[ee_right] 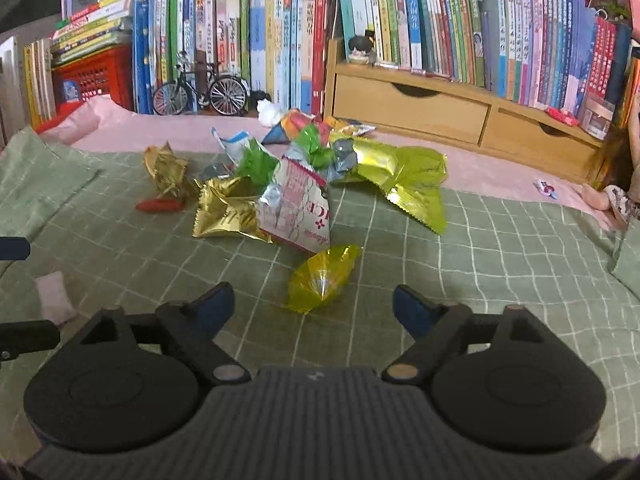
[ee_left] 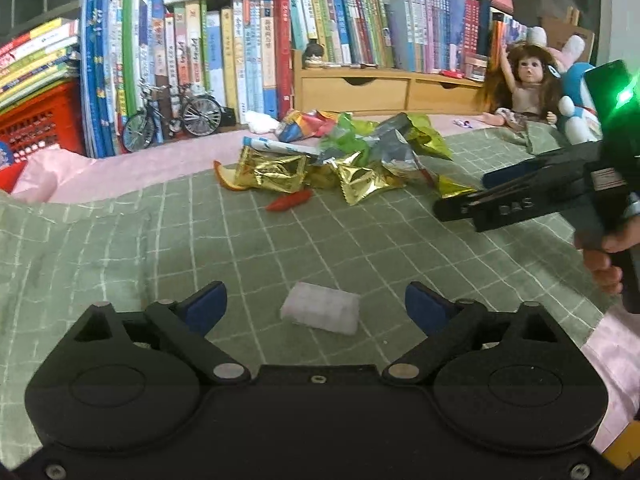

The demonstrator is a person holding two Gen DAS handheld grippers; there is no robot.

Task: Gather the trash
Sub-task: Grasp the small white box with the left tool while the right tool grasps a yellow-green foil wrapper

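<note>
A heap of crumpled wrappers [ee_left: 344, 152] in gold, green and silver lies on the green checked cloth [ee_left: 160, 240]; in the right wrist view the same heap [ee_right: 288, 184] sits ahead. A white folded tissue [ee_left: 320, 314] rests between the fingers of my open left gripper [ee_left: 316, 306], apart from both. A yellow cellophane wrapper [ee_right: 322, 276] lies just ahead of my open right gripper [ee_right: 314, 306]. The right gripper [ee_left: 472, 196] also shows from the side at right, held by a hand [ee_left: 600, 260]. A red chili [ee_left: 288, 201] and an orange peel [ee_left: 224, 178] lie by the heap.
Rows of books [ee_left: 240, 48] line the back, with a model bicycle [ee_left: 172, 116], a red crate [ee_left: 36, 120] and a wooden drawer unit [ee_right: 440, 108]. A doll [ee_left: 524, 84] and a blue plush toy [ee_left: 576, 96] sit at right. Pink cloth [ee_left: 120, 172] borders the green one.
</note>
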